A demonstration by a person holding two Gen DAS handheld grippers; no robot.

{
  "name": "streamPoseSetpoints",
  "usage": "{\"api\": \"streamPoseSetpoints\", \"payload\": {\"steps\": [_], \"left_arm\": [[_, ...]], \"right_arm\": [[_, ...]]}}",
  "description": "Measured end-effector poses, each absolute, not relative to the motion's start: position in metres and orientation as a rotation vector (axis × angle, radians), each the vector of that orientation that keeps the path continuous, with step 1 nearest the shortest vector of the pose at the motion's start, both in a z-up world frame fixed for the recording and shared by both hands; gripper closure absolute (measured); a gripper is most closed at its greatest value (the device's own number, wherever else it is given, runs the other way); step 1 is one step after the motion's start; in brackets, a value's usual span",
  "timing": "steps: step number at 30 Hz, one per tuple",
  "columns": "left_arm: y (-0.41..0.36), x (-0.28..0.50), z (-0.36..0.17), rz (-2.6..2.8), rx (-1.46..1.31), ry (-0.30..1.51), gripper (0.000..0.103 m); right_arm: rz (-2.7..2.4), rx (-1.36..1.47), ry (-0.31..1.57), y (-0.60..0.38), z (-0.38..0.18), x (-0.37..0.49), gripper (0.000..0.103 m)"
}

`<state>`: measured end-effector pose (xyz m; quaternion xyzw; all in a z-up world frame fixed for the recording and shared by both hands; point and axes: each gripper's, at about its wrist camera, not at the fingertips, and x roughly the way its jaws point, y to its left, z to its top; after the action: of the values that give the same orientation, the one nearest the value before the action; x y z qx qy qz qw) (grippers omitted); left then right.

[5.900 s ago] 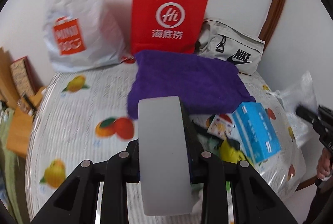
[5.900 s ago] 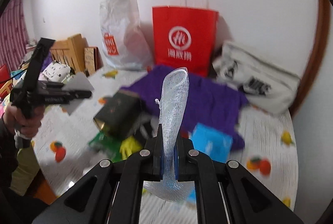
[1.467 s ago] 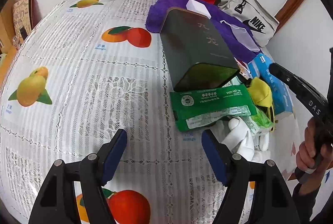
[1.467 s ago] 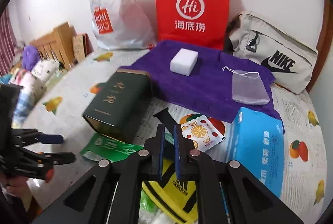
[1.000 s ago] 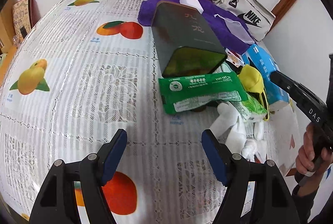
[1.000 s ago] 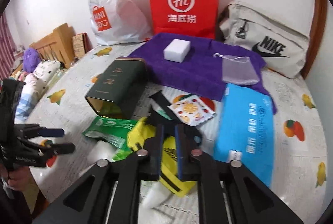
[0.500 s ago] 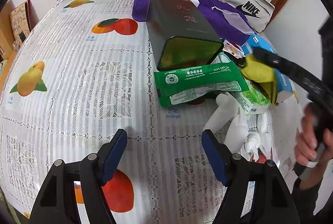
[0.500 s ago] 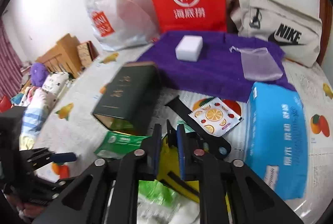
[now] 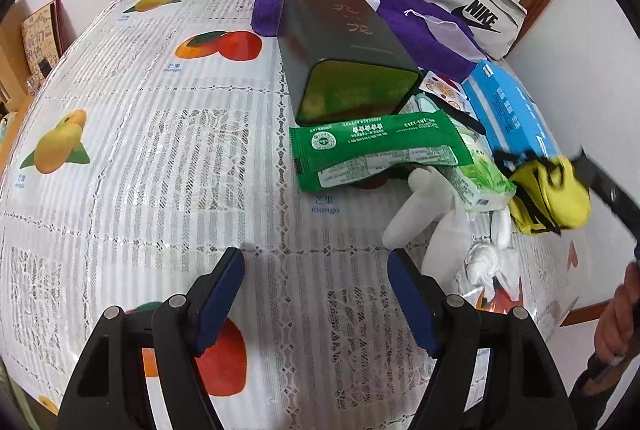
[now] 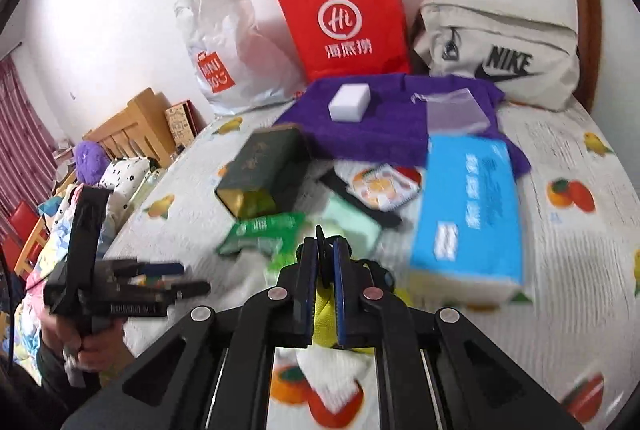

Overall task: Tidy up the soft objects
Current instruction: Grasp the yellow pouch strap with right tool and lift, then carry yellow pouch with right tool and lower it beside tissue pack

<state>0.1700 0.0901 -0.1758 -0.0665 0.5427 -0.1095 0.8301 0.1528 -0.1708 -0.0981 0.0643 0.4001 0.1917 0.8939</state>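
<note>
- Yellow pouch with black straps hangs pinched in the right tongs, lifted near the bench's right edge.
- Left tongs spread wide, holding nothing, above the front edge.
- Purple towel at the far edge carries a white sponge and mesh bag.

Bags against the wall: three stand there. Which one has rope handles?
The red paper bag, in the middle. White rope handles rise from its top; the white Miniso bag and grey Nike bag show none.

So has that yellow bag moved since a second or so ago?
Yes. The yellow bag then lay in the pile beside the green packet; now it hangs off the table, clamped in the right gripper.
</note>
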Motion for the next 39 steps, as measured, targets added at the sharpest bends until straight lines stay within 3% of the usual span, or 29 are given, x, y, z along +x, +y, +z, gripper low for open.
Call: {"api": "streamPoseSetpoints", "payload": {"steps": [17, 31, 39], "left_arm": [[0.062, 0.155, -0.176, -0.238, -0.078, 1.161, 0.031], [0.050, 0.148, -0.168, -0.289, -0.072, 1.101, 0.031], [0.036, 0.149, -0.158, -0.361, -0.056, 1.044, 0.031]], "right_arm": [[0.223, 0.180, 0.913, -0.226, -0.152, 0.105, 0.092], [0.243, 0.241, 0.772, -0.245, -0.111, 0.078, 0.099], [0.203, 0.201, 0.819, -0.251, -0.128, 0.081, 0.099]]}}
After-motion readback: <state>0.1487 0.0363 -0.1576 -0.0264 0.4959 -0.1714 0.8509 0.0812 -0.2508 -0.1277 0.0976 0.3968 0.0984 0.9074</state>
